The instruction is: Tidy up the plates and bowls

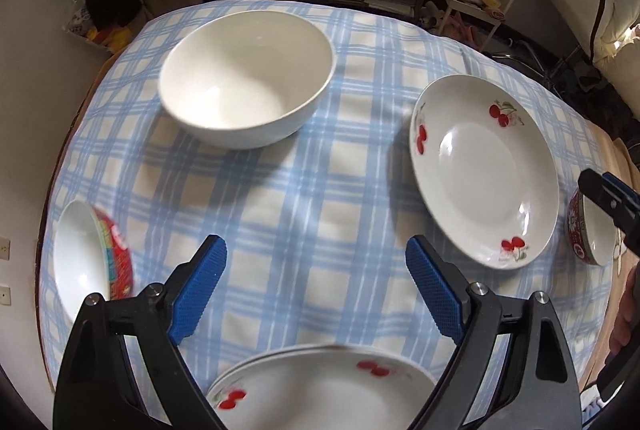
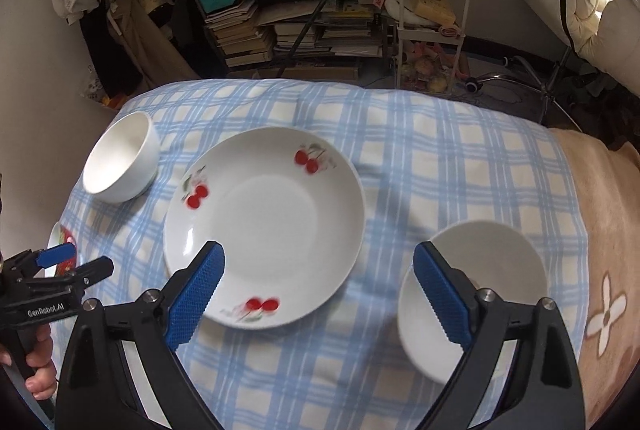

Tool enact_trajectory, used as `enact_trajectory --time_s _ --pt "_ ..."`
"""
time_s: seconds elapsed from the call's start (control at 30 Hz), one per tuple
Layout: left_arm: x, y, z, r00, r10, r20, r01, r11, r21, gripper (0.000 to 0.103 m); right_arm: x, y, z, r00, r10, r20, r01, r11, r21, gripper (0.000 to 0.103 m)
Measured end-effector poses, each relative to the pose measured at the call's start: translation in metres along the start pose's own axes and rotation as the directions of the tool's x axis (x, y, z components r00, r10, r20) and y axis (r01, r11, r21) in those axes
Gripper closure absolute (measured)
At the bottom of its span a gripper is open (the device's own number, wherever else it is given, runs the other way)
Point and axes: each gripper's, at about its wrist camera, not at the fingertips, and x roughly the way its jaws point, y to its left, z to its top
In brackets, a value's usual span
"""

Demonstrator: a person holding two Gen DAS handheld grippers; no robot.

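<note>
My left gripper [image 1: 316, 250] hangs open over the blue checked cloth [image 1: 304, 189], with nothing between its fingers. Below it lies a stack of cherry plates [image 1: 320, 390]. A large white bowl [image 1: 246, 77] stands beyond it, a single cherry plate [image 1: 484, 169] to the right, and a red-patterned bowl [image 1: 92, 258] at the left edge. My right gripper [image 2: 320, 254] is open above the near rim of that cherry plate [image 2: 264, 226]. Its right finger overlaps a small bowl [image 2: 472, 298], white inside, without gripping it. The large white bowl [image 2: 120, 157] sits far left.
The small bowl is red outside [image 1: 576, 230] in the left wrist view. A brown blanket with a flower motif [image 2: 600, 230] covers the table's right end. Behind the table stand a bookshelf [image 2: 300, 21], a white cart [image 2: 432, 9] and a chair base [image 2: 532, 73]. A hand [image 2: 38, 370] holds the left gripper.
</note>
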Motion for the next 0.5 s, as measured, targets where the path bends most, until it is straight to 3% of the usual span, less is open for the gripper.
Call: enact_trajectory --time_s 0.23,0.37,0.43,0.5 --pt "0.028 -0.022 0.018 0.999 -0.026 -0.030 0.026 1.000 0.008 0.013 0.028 -0.009 0.023 1.000 0.006 -0.025 -0.006 1.000 -0.010 0.004" --pt "0.041 -0.036 0.028 0.997 -0.051 -0.050 0.051 0.999 0.014 0.015 0.045 -0.018 0.028 0.998 0.005 -0.056 -0.004 1.000 0.017 0.016" --pt "0.046 -0.042 0.030 0.997 -0.046 -0.054 0.047 0.998 0.031 0.023 0.055 -0.023 0.031 0.997 0.013 -0.078 -0.011 1.000 0.029 0.026" --pt "0.052 -0.047 0.033 0.997 -0.051 -0.066 0.053 0.998 0.037 0.041 0.063 -0.026 0.032 0.995 0.019 -0.101 -0.016 0.999 0.029 0.036"
